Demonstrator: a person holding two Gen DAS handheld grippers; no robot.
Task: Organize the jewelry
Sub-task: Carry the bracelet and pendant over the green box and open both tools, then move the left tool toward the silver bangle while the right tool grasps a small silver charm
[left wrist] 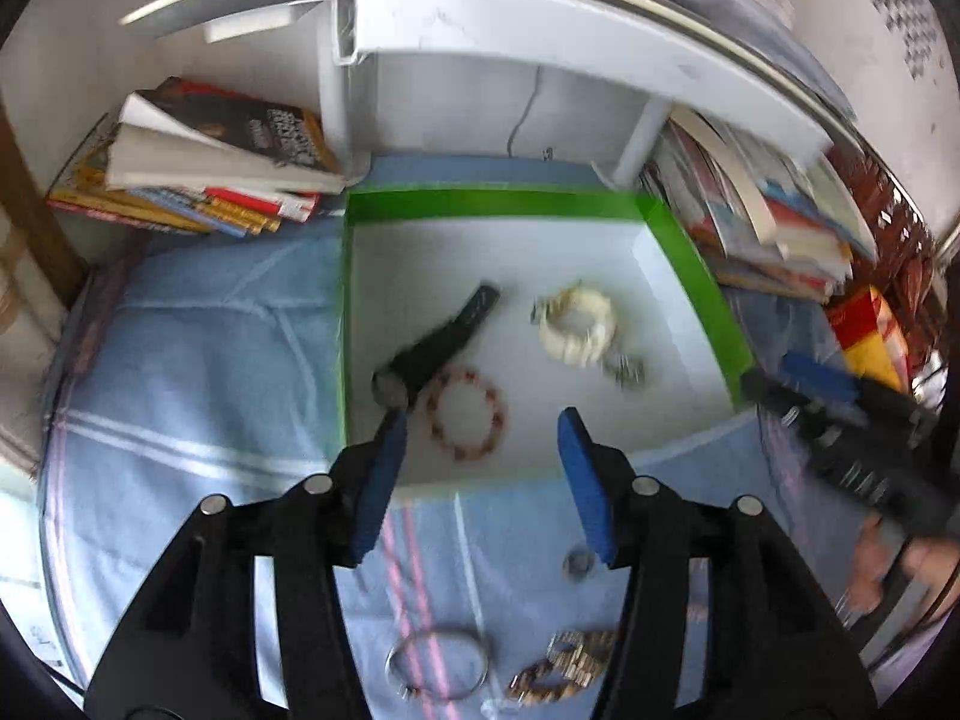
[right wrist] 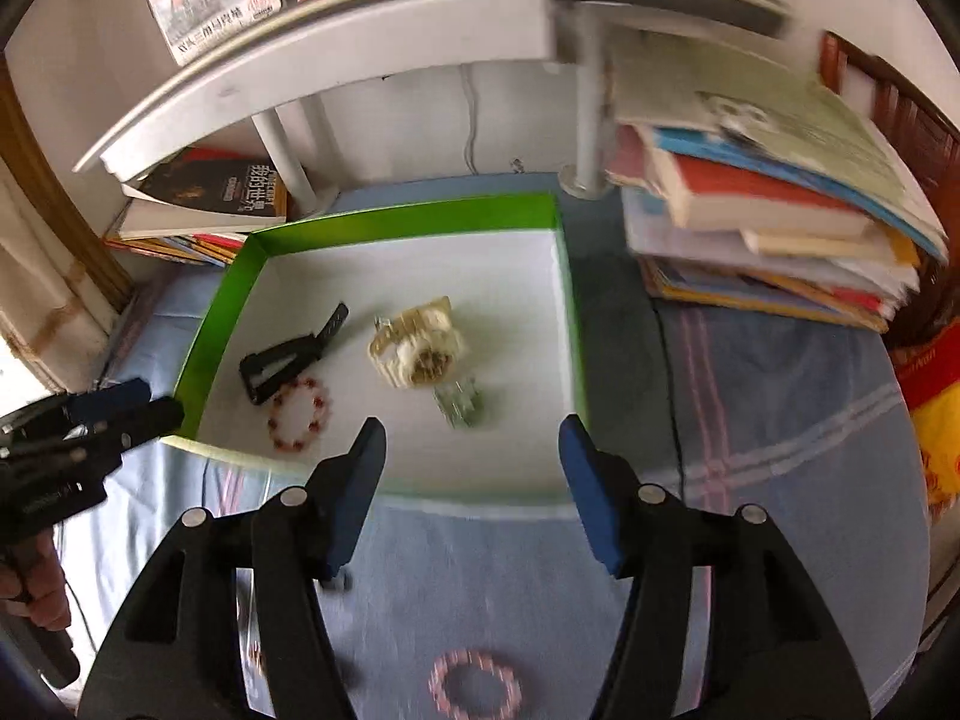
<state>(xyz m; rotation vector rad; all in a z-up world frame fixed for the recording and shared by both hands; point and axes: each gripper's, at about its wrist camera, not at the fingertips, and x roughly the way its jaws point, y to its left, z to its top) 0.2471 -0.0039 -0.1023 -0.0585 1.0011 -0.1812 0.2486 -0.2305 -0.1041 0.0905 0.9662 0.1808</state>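
Note:
A green-edged white tray (left wrist: 678, 240) (right wrist: 390, 219) lies on a blue cloth. In it are a black watch (left wrist: 444, 342) (right wrist: 288, 357), a red bead bracelet (left wrist: 468, 417) (right wrist: 300, 414), a cream bracelet (left wrist: 579, 324) (right wrist: 417, 342) and a small silver piece (left wrist: 627, 369) (right wrist: 462, 405). On the cloth lie a silver bangle (left wrist: 438, 666), a brown bracelet (left wrist: 564, 666), a small ring (left wrist: 579, 561) and a pink bead bracelet (right wrist: 474, 684). My left gripper (left wrist: 483, 429) is open and empty over the tray's near edge. My right gripper (right wrist: 471, 435) is open and empty over the tray's near edge.
Stacks of books stand left (left wrist: 198, 174) and right (right wrist: 768, 228) of the tray, under a white shelf (left wrist: 540, 30). A red and yellow bag (left wrist: 870, 330) sits at the far right. The right gripper shows in the left wrist view (left wrist: 840, 420), the left one in the right wrist view (right wrist: 78, 426).

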